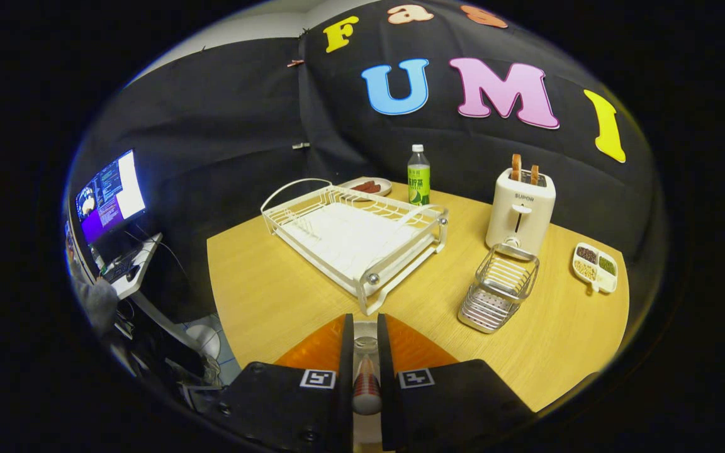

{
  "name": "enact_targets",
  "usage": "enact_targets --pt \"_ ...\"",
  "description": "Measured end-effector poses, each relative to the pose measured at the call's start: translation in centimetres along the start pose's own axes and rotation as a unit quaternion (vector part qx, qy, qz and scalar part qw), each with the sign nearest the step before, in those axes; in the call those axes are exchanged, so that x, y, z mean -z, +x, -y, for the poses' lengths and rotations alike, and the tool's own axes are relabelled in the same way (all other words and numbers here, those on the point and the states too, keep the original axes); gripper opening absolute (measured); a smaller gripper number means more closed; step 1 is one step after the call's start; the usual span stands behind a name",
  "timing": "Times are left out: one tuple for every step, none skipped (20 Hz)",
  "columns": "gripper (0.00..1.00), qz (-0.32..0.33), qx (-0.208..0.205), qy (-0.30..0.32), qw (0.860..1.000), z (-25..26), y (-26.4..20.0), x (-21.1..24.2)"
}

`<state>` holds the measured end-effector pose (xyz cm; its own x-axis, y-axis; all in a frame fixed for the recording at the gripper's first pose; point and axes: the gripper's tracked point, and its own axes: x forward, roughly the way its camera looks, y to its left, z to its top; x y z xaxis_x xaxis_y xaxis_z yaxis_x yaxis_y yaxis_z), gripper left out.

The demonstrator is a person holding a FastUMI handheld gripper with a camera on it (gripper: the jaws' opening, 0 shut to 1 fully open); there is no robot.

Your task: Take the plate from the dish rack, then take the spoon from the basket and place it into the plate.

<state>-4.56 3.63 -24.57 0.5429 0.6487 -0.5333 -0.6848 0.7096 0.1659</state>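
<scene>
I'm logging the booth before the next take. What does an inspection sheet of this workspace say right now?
Surface: light wooden table.
Job's things: white wire dish rack holds no plate; metal wire basket holds no spoon; red-striped-handled spoon sits between the tongs; pale surface under it, probably the white plate.
Clutter: green-labelled drink bottle, white toaster with two toast slices, white divided snack tray, small dish of reddish food.
Grippers: tongs shut on the spoon.
Cables: thin leads at the side desk.
Surroundings: lit monitor, black cloth wall.
</scene>
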Motion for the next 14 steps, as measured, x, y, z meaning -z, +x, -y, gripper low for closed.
enact_targets --pt "0.22 -0.007 0.003 0.001 1.000 0.2 0.3 0.6" --pt "0.22 -0.008 0.003 0.003 1.000 0.2 0.3 0.8" --pt "0.22 -0.011 0.005 0.003 1.000 0.3 0.2 0.9" --pt "0.23 -0.015 0.007 0.000 1.000 0.5 0.1 1.2" --pt "0.23 -0.024 0.011 -0.001 1.000 0.7 0.0 1.8" --pt "0.23 -0.035 0.014 0.001 0.999 0.7 -0.2 2.5" --pt "0.24 -0.049 0.015 0.006 0.999 0.7 -0.5 3.2" --pt "0.24 -0.059 0.024 0.009 0.998 1.1 -0.6 3.8" --pt "0.29 -0.064 0.027 0.017 0.997 1.2 -0.9 3.9" --pt "0.37 -0.066 0.032 0.026 0.997 1.3 -0.9 4.0" --pt "0.58 -0.065 0.045 0.034 0.996 1.7 -1.2 3.7" --pt "0.80 -0.060 0.055 0.044 0.996 2.0 -1.6 3.2" --pt "1.00 -0.051 0.069 0.052 0.995 2.5 -1.7 2.5" --pt "1.00 -0.041 0.086 0.058 0.994 2.7 -2.3 1.6"
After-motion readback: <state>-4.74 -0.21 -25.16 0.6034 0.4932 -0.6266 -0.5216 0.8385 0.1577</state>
